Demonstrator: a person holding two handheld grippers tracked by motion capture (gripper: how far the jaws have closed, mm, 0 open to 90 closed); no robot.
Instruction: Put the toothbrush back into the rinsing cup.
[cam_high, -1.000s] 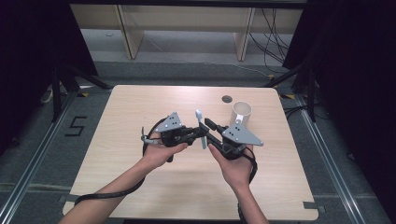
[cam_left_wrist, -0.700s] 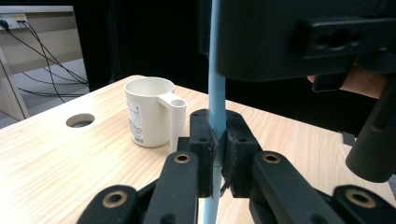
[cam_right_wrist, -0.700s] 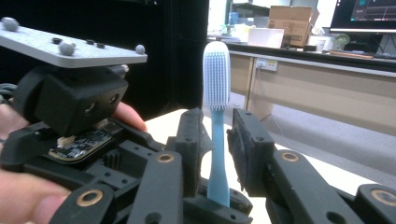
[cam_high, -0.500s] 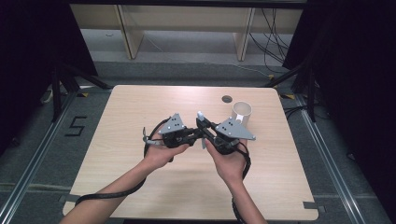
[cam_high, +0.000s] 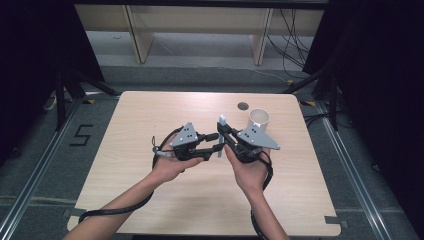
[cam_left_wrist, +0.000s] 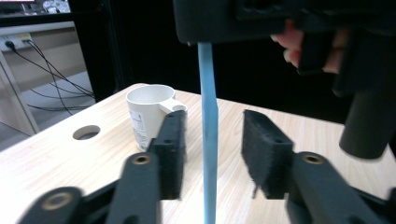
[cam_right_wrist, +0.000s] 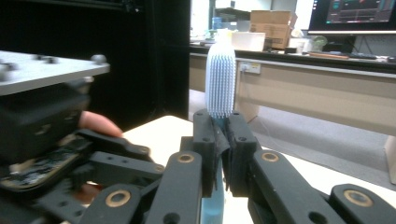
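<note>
Two grippers met above a pale wood-grain table (cam_high: 150, 200), largest thing in sight, with a round hole near its far edge. Beyond the right gripper (cam_right_wrist: 218, 154) stood a white cylindrical mug (cam_high: 259, 119). A slim blue brush (cam_left_wrist: 208, 140) with a ridged, bristled head was clenched in that gripper's jaws. The left gripper (cam_left_wrist: 212, 154) had just opened, its rough black pads flanking the handle without touching.

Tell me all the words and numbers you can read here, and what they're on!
"5": dark digit on the grey floor, left of the table.
Small print on the side of the white cup: too blurred to read.
Screen in the background: too blurred to read.
</note>
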